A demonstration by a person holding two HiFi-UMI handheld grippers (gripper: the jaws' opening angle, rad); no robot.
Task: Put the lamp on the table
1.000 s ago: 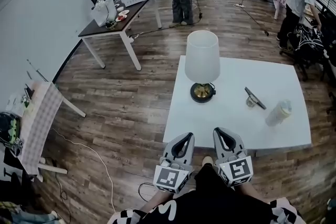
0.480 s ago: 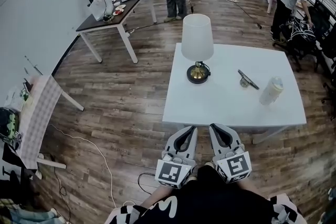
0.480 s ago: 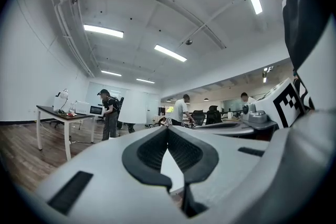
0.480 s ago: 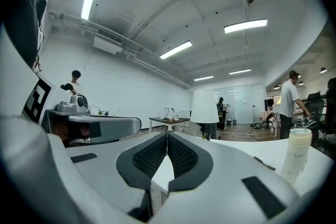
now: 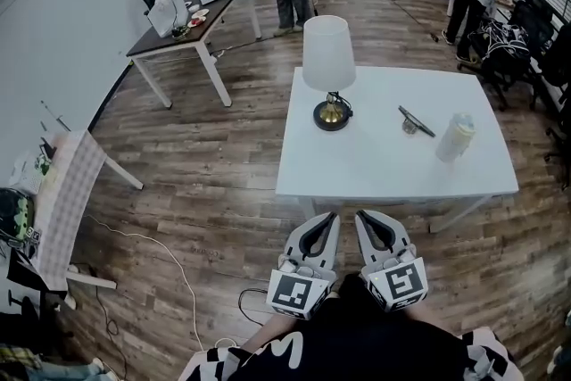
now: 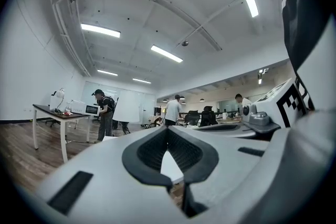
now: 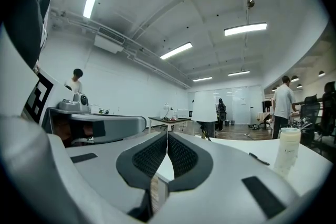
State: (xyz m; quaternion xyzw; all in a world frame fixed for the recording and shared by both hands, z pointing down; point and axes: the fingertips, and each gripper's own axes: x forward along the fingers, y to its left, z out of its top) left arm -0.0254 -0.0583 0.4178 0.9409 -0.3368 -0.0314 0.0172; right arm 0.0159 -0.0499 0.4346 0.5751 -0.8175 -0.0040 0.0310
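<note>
The dark thing (image 5: 416, 121) right of centre on the table (image 5: 375, 169) is too small to identify.

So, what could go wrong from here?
1. The lamp stands toward the left edge of the white table; with its tall shade on a small base, a knock to the table might tip it off.
2. A cable lies loose on the floor near the person's feet, a possible trip.

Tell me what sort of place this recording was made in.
Probably an open-plan office or lab workspace: a dark-topped desk with equipment along the wall, office chairs at the right, strip lights on the ceiling, and a white table bearing a lamp on the wood floor.
</note>
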